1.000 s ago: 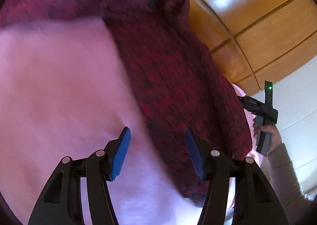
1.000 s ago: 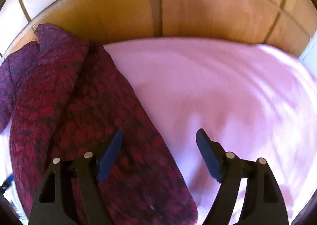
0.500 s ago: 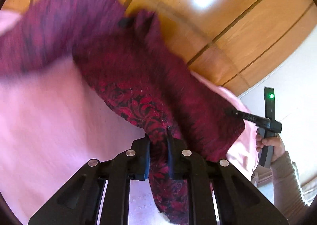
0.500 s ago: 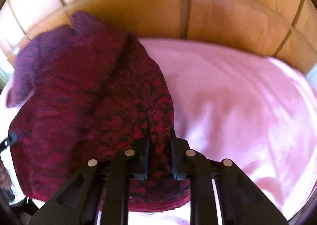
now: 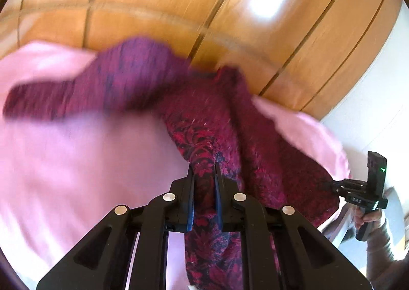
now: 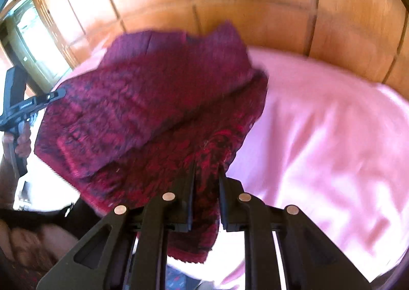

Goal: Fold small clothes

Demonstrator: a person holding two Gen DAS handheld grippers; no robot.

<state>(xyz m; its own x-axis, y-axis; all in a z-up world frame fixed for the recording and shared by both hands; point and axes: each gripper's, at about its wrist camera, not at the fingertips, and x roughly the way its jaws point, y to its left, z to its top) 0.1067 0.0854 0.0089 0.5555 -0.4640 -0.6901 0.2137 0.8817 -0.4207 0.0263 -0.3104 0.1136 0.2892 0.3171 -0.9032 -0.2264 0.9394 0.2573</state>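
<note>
A dark red patterned knit garment [image 5: 209, 121] lies partly lifted over a pink sheet [image 5: 76, 162]. My left gripper [image 5: 204, 177] is shut on its hem edge, cloth bunched between the blue pads. One sleeve [image 5: 84, 90] trails to the left, blurred. In the right wrist view my right gripper [image 6: 206, 175] is shut on the other hem corner of the garment [image 6: 153, 100], which is raised and folding back toward the headboard. The right gripper also shows in the left wrist view [image 5: 368, 187], at the garment's far corner. The left one shows in the right wrist view [image 6: 23, 103].
A glossy wooden headboard [image 5: 204, 8] runs behind the bed. The pink sheet [image 6: 319, 123] spreads wide to the right in the right wrist view. A white wall [image 5: 370, 111] stands at the right. A window [image 6: 28, 34] is at the far left.
Both grippers went from open above the flat garment to shut on its hem. They have lifted it off the sheet and carried it toward the headboard.
</note>
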